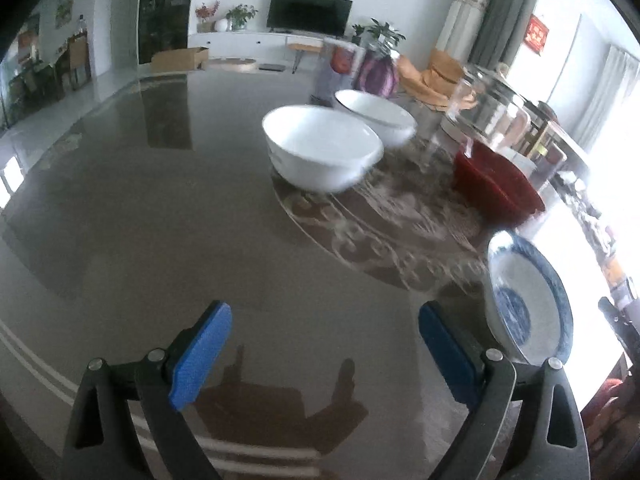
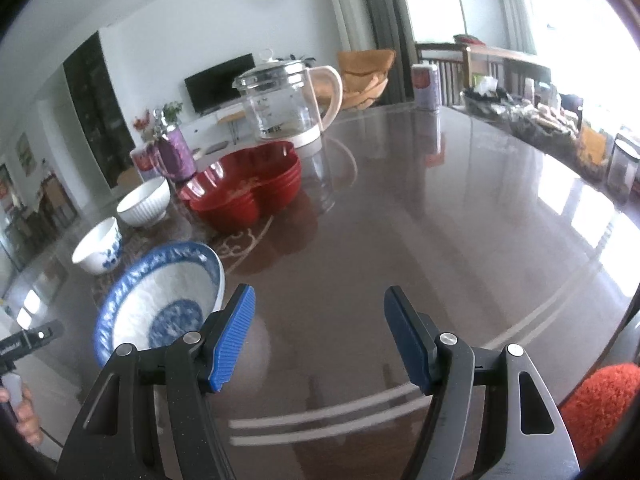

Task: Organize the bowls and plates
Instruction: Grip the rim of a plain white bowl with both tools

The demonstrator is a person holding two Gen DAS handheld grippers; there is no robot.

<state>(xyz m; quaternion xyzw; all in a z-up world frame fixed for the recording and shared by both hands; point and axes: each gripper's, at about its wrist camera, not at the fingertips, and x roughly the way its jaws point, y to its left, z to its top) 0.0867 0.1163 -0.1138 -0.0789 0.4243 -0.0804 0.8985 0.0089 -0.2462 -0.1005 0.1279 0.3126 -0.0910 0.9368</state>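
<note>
A wide blue-rimmed bowl (image 2: 160, 300) with a blue pattern in its bottom sits on the brown table, just left of my right gripper (image 2: 320, 296). That gripper is open with only bare tabletop between its fingers. In the left wrist view the same blue-rimmed bowl (image 1: 528, 304) lies to the right of my left gripper (image 1: 324, 320), which is wide open and holds nothing. Farther back stand a small white bowl with blue flowers (image 2: 100, 248) (image 1: 320, 148) and a white ribbed bowl (image 2: 144, 202) (image 1: 376, 114). Stacked red heart-shaped dishes (image 2: 244, 188) (image 1: 496, 184) sit beside them.
A glass kettle (image 2: 288, 104) with a cream handle stands behind the red dishes. A purple container (image 2: 174, 156) and a can (image 2: 426, 86) stand at the table's far edge. Clutter (image 2: 540, 120) lines the far right rim. A hand (image 2: 20, 412) shows at lower left.
</note>
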